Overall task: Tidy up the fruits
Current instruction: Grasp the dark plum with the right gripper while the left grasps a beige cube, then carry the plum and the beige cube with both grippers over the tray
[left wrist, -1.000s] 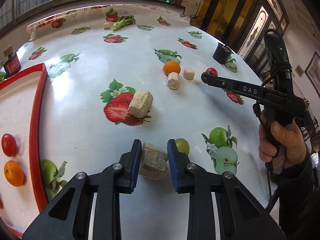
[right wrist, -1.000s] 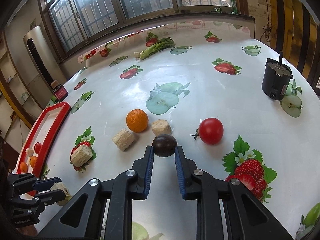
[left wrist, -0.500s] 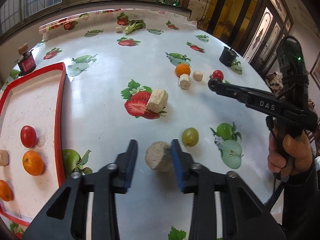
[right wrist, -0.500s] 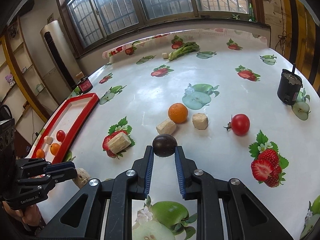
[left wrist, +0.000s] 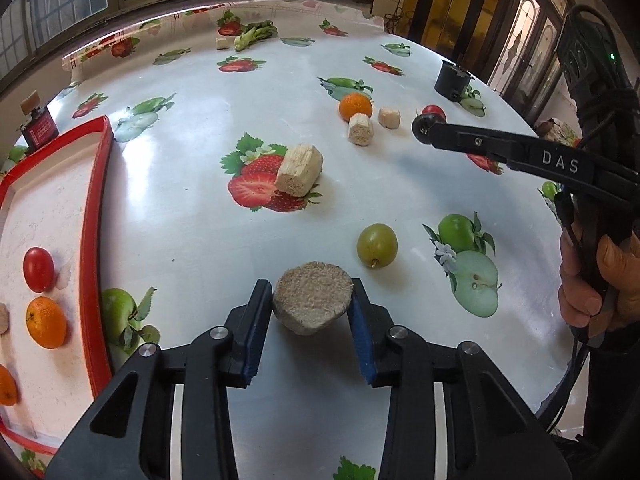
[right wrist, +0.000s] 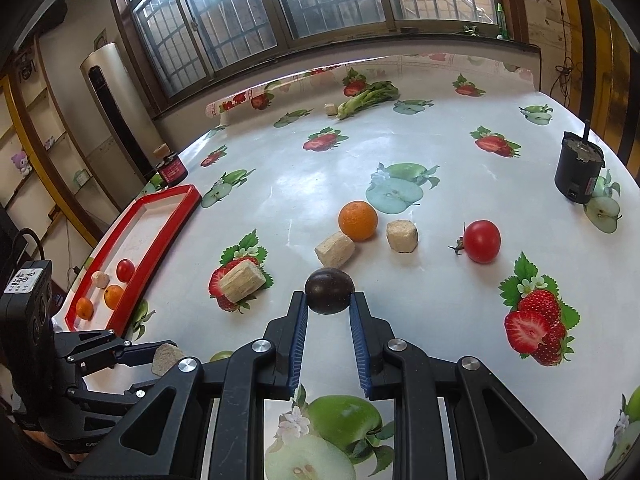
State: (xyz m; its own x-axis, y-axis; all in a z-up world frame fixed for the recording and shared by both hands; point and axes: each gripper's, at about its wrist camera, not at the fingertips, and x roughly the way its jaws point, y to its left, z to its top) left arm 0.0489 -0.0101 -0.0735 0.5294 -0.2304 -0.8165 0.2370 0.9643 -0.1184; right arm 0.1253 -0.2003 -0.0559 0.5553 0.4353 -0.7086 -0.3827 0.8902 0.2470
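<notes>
My left gripper (left wrist: 312,300) is shut on a beige fibrous chunk (left wrist: 311,303) and holds it above the table; it also shows in the right wrist view (right wrist: 163,358). My right gripper (right wrist: 329,300) is shut on a dark plum (right wrist: 329,290), lifted above the table; its tip shows in the left wrist view (left wrist: 425,128). A red-rimmed tray (left wrist: 93,216) at the left holds a tomato (left wrist: 38,269), oranges (left wrist: 46,322) and a beige piece. On the table lie a green grape (left wrist: 377,245), an orange (right wrist: 357,220), a red tomato (right wrist: 482,241) and three beige chunks (right wrist: 242,281).
A black cylindrical device (right wrist: 579,168) stands at the far right. A small red-labelled jar (right wrist: 172,170) stands beyond the tray. A leafy vegetable (right wrist: 368,98) lies at the far edge by the window. The tablecloth carries printed fruit pictures.
Both grippers have risen and pulled back, so more of the table shows. The left one carries the beige chunk up from the table; the right one still holds the plum.
</notes>
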